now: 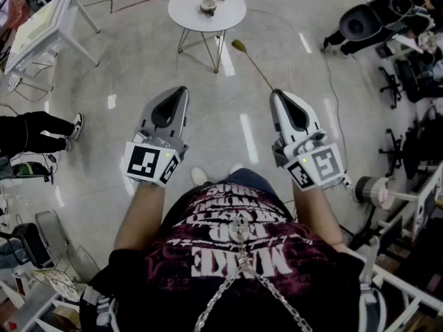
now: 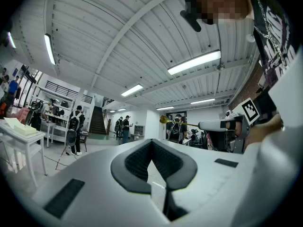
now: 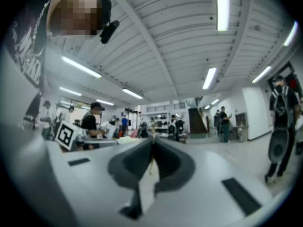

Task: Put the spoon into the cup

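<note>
a gold spoon (image 1: 255, 66) juts forward from the right gripper (image 1: 276, 93), its thin handle clamped between the closed jaws and its bowl out over the grey floor (image 1: 138, 61). the left gripper (image 1: 183, 90), level beside it, has its jaws together on nothing. far ahead a cup (image 1: 208, 5) sits on a small round white table (image 1: 181, 9), well apart from the spoon.

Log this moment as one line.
right gripper: shut on spoon | left gripper: shut, empty | cup: on table ahead | spoon not in cup
</note>
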`<state>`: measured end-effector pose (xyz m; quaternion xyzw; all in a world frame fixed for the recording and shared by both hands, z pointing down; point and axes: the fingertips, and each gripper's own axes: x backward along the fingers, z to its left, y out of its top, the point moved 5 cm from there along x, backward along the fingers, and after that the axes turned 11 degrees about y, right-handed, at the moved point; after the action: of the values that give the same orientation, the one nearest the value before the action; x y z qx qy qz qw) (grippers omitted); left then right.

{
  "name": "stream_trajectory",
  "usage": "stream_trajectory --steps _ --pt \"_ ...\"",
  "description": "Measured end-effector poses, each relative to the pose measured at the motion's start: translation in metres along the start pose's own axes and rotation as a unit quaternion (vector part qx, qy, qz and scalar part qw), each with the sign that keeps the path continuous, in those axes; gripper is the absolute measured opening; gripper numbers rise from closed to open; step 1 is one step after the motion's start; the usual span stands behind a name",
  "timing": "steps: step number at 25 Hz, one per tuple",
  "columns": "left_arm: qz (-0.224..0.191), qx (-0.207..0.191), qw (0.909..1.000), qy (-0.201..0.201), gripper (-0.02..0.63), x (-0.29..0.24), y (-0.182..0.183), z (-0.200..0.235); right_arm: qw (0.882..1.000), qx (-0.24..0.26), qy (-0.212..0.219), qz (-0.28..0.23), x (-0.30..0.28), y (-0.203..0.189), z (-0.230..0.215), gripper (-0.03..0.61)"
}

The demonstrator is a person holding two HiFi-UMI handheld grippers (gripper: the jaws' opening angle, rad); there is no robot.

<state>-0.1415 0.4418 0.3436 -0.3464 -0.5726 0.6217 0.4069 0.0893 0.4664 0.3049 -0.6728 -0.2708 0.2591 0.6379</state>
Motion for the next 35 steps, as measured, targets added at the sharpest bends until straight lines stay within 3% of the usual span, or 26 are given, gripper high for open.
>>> stream_trajectory --steps 4,7,14,21,25,35 --pt "-0.015 -0.02 0.9997 -0.007 0.028 -0.021 0.006 0.012 0.999 0.026 0.015 -0.011 -0.026 0.003 -0.003 0.035" --pt "-0.01 -0.008 0.9999 -0.002 0.028 -0.023 -0.001 0.014 0.999 0.021 0.017 -0.018 -0.032 -0.003 -0.003 0.036" --pt "-0.011 -0.022 0.9996 -0.015 0.028 -0.032 0.001 -0.045 0.999 0.015 0.028 -0.015 0.015 -0.011 -0.024 0.037" --pt "-0.025 -0.031 0.999 0.021 0.028 -0.039 0.005 -0.07 0.997 0.03 0.063 -0.023 0.04 -0.004 -0.044 0.036" --pt "-0.021 -0.037 0.9983 0.041 0.028 -0.033 -0.001 -0.077 0.997 0.013 0.066 -0.027 0.054 -0.007 -0.055 0.035" --pt "0.004 -0.042 0.9975 0.057 0.028 -0.049 -0.015 -0.053 0.998 -0.001 0.058 -0.029 0.026 -0.017 -0.092 0.037"
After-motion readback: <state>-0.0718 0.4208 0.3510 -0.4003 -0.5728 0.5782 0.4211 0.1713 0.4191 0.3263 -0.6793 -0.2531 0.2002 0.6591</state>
